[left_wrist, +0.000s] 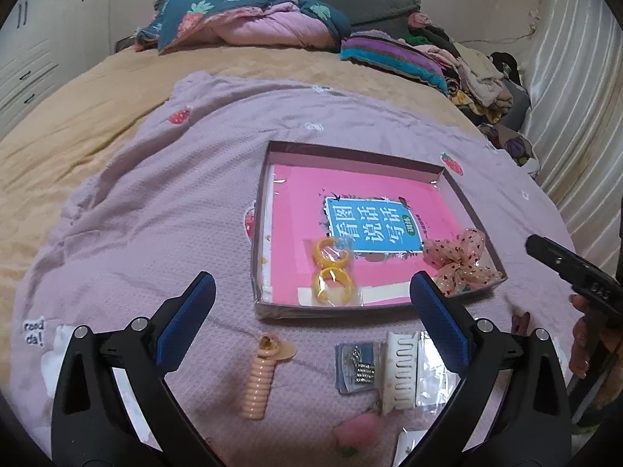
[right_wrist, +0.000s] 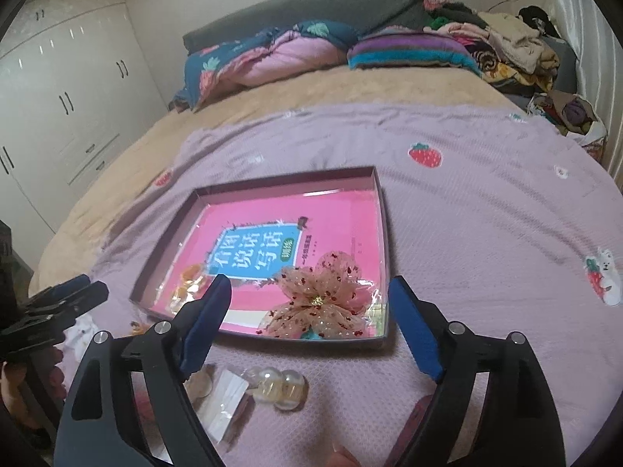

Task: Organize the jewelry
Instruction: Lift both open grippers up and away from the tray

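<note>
A shallow box [left_wrist: 260,268] [right_wrist: 383,241] lined with a pink book lies on the lilac blanket. In it lie a bag of two yellow rings [left_wrist: 333,272] [right_wrist: 187,284] and a dotted pink bow [left_wrist: 459,262] [right_wrist: 319,299]. My left gripper [left_wrist: 311,303] is open and empty, above a peach coil hair tie [left_wrist: 259,377], a card of small studs [left_wrist: 356,366] and a white comb clip [left_wrist: 401,369]. My right gripper [right_wrist: 311,307] is open and empty near the box's front edge, above a bagged pearl pair [right_wrist: 278,387].
A pink fuzzy item [left_wrist: 356,434] lies at the near edge. Folded quilts [left_wrist: 249,19] and a clothes pile [left_wrist: 479,74] sit at the bed's head. White wardrobes [right_wrist: 58,97] stand left. The other gripper [left_wrist: 572,272] [right_wrist: 50,311] shows at each view's side.
</note>
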Available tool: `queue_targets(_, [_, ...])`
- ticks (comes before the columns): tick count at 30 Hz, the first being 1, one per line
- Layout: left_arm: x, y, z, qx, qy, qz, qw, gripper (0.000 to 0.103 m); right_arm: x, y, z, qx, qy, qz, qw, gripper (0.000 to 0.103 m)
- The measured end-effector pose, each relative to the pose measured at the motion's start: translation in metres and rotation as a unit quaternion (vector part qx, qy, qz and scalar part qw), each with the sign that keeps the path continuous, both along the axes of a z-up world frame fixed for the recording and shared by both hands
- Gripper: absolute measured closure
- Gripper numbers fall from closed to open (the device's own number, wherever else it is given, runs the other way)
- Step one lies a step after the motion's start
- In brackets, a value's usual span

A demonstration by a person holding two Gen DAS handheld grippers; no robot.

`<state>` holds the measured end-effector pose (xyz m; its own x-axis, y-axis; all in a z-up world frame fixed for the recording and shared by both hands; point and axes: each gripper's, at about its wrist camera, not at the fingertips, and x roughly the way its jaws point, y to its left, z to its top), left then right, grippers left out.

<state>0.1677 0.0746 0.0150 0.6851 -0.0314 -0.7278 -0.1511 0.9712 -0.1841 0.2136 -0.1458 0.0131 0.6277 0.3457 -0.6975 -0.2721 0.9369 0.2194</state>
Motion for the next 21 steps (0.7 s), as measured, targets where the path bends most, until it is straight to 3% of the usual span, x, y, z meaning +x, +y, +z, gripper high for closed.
queue_targets(12, [-0.032, -0.003, 0.031, 0.005, -0.037, 0.004, 0.9993, 0.009, -0.043, -0.017, 0.049, 0.001, -0.06, -0.007, 0.998, 0.018])
queue_targets(21, [-0.053, -0.007, 0.043, 0.003, -0.051, -0.001, 0.9987, 0.009, -0.068, -0.026, 0.066, 0.005, -0.082, -0.004, 0.997, 0.016])
